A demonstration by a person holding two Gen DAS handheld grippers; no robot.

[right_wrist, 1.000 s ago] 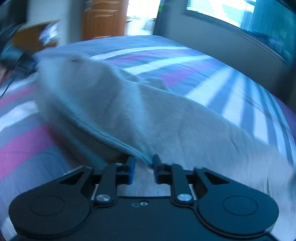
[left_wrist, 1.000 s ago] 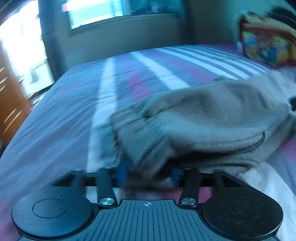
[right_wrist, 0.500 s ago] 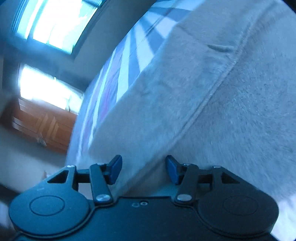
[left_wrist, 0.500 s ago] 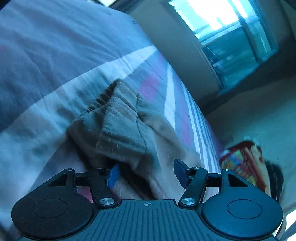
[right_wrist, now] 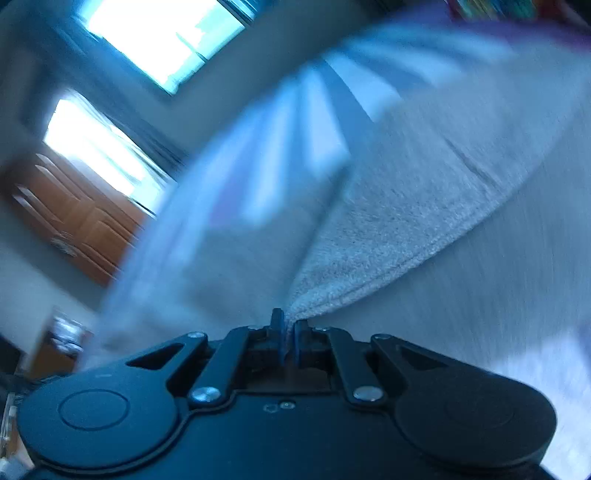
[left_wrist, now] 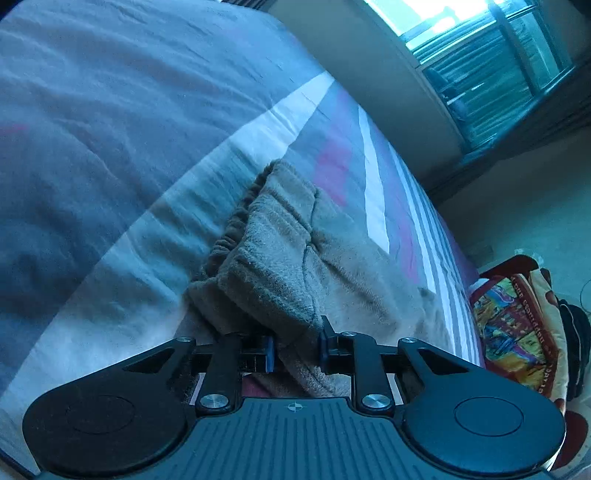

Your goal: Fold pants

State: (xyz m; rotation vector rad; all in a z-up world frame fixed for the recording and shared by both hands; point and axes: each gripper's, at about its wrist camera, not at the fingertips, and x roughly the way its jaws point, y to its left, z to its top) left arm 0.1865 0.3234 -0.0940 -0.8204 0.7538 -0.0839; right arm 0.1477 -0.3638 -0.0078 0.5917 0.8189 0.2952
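striped bedspread [left_wrist: 110, 155] | window [left_wrist: 480, 62] | wooden cabinet [right_wrist: 74, 218]

A home bedroom is being shown by the striped bed [left_wrist: 110, 155], window [right_wrist: 166, 33] and wooden cabinet [right_wrist: 74, 218].

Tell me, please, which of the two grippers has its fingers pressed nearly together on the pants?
The right gripper: it pinches a thin edge of the pants. The left gripper holds a thicker bunch.
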